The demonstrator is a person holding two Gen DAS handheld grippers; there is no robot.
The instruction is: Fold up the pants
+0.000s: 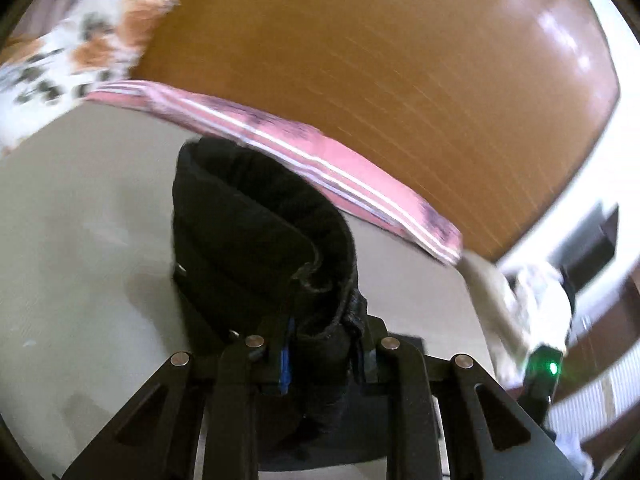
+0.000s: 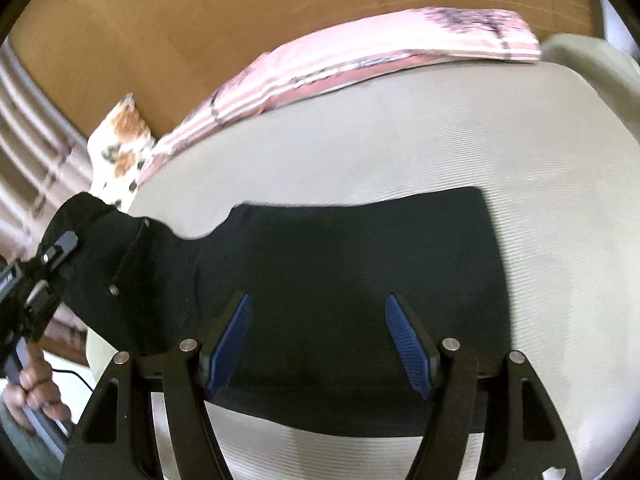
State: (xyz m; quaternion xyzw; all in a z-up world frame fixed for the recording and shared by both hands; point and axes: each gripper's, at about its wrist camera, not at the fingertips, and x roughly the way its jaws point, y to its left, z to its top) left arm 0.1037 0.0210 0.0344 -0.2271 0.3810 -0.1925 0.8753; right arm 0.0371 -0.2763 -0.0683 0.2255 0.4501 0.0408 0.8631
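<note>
A pale bed (image 2: 400, 152) backed by a wooden headboard (image 1: 360, 40) carries black pants (image 2: 340, 264) near its front edge. The left gripper (image 1: 320, 356) pinches their lifted waistband; the right gripper (image 2: 318, 344) hovers above them, fingers spread. Folding looks barely begun.

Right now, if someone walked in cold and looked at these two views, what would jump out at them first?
The black pants dominate: most of them lie flat on the pale bed sheet, while the left gripper pinches one bunched end and holds it up. The right gripper hovers open above the flat part, gripping nothing. Behind, a pink striped cloth runs along the bed's far edge against a glossy wooden headboard.
</note>
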